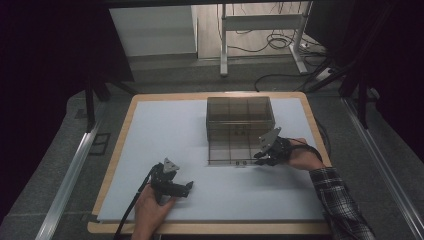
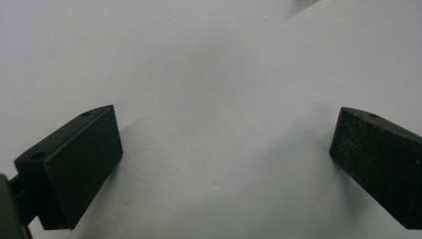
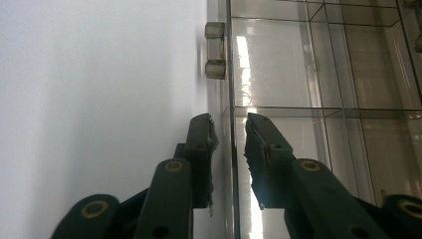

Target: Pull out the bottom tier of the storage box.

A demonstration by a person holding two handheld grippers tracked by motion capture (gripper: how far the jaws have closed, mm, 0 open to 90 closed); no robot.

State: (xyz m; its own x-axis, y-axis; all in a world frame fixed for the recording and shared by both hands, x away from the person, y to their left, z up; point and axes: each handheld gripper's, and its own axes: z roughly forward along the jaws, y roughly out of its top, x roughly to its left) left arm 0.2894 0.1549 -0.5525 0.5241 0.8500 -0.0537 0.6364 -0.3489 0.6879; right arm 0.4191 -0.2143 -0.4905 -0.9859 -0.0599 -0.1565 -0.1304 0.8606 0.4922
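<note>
A smoky clear plastic box (image 1: 240,116) with several compartments stands at the far middle of the white mat (image 1: 165,135). Its lid (image 1: 231,151) lies folded open and flat toward me. My right gripper (image 1: 257,158) is at the lid's front right corner. In the right gripper view the jaws (image 3: 230,130) straddle the lid's thin front wall (image 3: 232,164) with a small gap on each side, so the pads do not press on it. A clear latch (image 3: 215,51) sits farther along that wall. My left gripper (image 1: 189,187) rests near the front of the mat, its jaws (image 2: 226,149) wide open over bare mat.
The mat covers a wooden table (image 1: 120,145) with a dark floor around it. A white desk frame (image 1: 260,30) and loose cables (image 1: 280,42) lie beyond the far edge. A plaid sleeve (image 1: 340,200) comes in at the lower right.
</note>
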